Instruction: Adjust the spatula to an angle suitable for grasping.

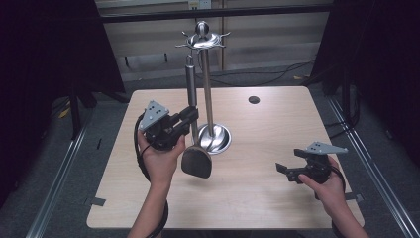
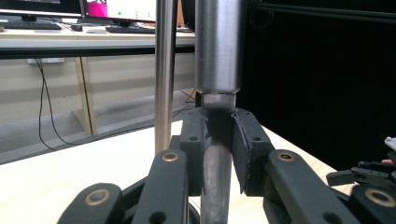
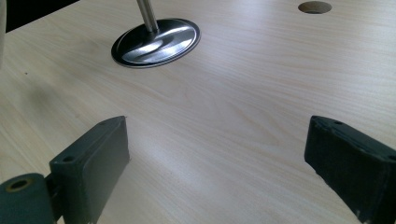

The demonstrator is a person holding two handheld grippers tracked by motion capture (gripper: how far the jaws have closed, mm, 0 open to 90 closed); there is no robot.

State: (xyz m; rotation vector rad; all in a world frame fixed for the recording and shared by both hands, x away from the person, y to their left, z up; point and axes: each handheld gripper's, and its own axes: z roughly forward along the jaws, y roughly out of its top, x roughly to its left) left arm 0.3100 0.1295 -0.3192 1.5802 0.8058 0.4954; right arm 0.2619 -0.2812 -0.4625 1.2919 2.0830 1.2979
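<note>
Left gripper (image 1: 190, 119) fingers clamp the spatula (image 1: 196, 161) upright beside the stand (image 1: 214, 136); right gripper (image 1: 283, 171) fingers apart

The table (image 1: 277, 198) is pale wood grain with a dark round hole (image 1: 254, 99) far right, the stand (image 1: 208, 89) and spatula handle (image 1: 191, 84) shiny silver, the spatula blade (image 1: 196, 162) dark grey, both grippers' jaws black.

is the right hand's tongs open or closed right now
Open. The right tongs show their two pads wide apart over bare table, with nothing between them.
</note>
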